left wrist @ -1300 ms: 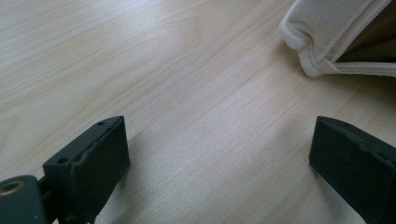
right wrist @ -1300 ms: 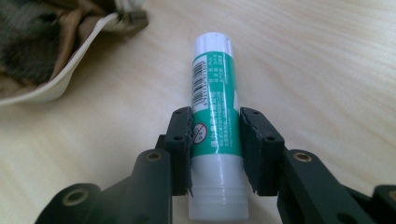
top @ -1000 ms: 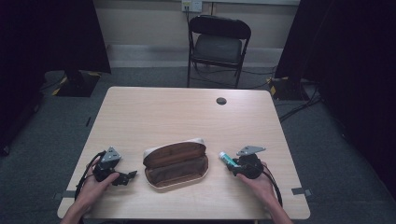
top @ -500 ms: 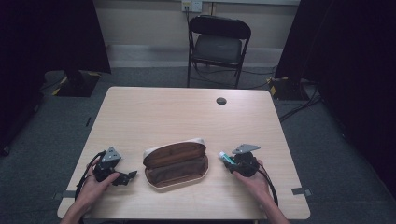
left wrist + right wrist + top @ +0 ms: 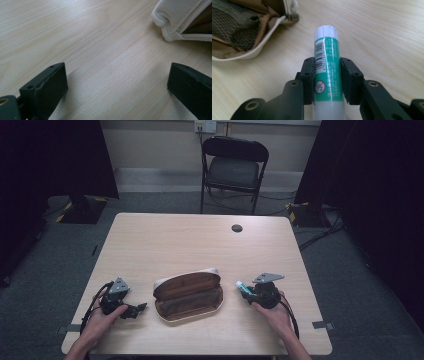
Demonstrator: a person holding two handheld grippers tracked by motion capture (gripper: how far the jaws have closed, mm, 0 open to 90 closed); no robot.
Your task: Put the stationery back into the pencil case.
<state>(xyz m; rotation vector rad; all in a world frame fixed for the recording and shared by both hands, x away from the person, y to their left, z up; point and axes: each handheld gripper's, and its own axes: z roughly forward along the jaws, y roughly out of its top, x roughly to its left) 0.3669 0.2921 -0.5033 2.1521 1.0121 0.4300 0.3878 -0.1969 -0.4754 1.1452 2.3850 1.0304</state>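
An open brown case with a cream rim [image 5: 187,296] lies at the front middle of the wooden table [image 5: 200,245]. Right of it, my right gripper [image 5: 246,291] lies low on the table, shut on a green and white glue stick [image 5: 240,285]. In the right gripper view the pads press both sides of the glue stick [image 5: 327,45], whose white cap points toward the case's zip end [image 5: 289,15]. Left of the case, my left gripper [image 5: 140,309] rests open on the table. Bare wood lies between its jaws [image 5: 116,75], with a corner of the case [image 5: 172,22] just ahead.
A small black round grommet [image 5: 237,228] sits in the far part of the table. A black folding chair [image 5: 235,165] stands behind the far edge. Cables trail from both grippers toward the front edge.
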